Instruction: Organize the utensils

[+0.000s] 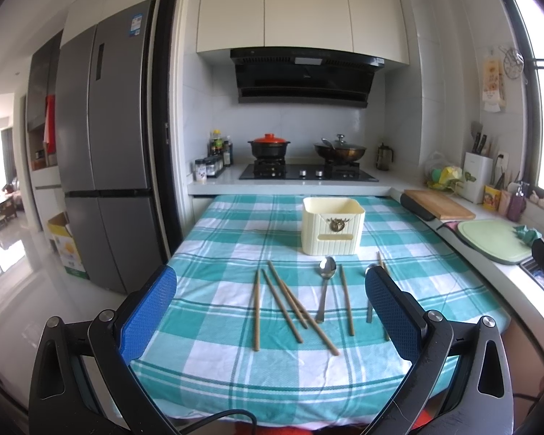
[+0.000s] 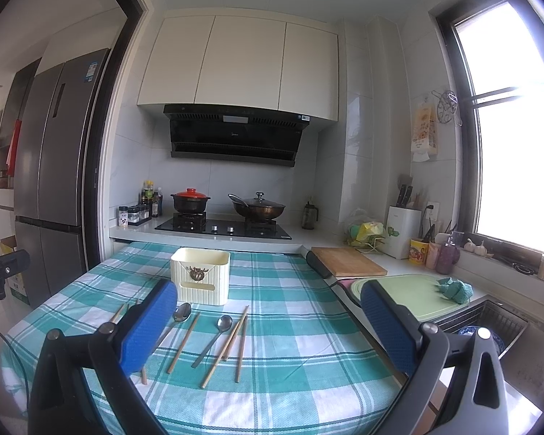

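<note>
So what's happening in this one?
A person holds two grippers over a checked tablecloth, about to sort utensils. Both the left gripper and right gripper are open and empty. Chopsticks and two spoons lie loose on the cloth in front of a cream holder box. Nothing has been picked up yet.

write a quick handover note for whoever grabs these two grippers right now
Left gripper: open, empty, above the near table edge.
Right gripper: open, empty, further right.
Cream holder: upright on the checked cloth, nothing seen sticking out of it.
Chopsticks and two spoons: loose on the cloth in front of it.
Done: nothing.
Left: every utensil into the holder.
</note>
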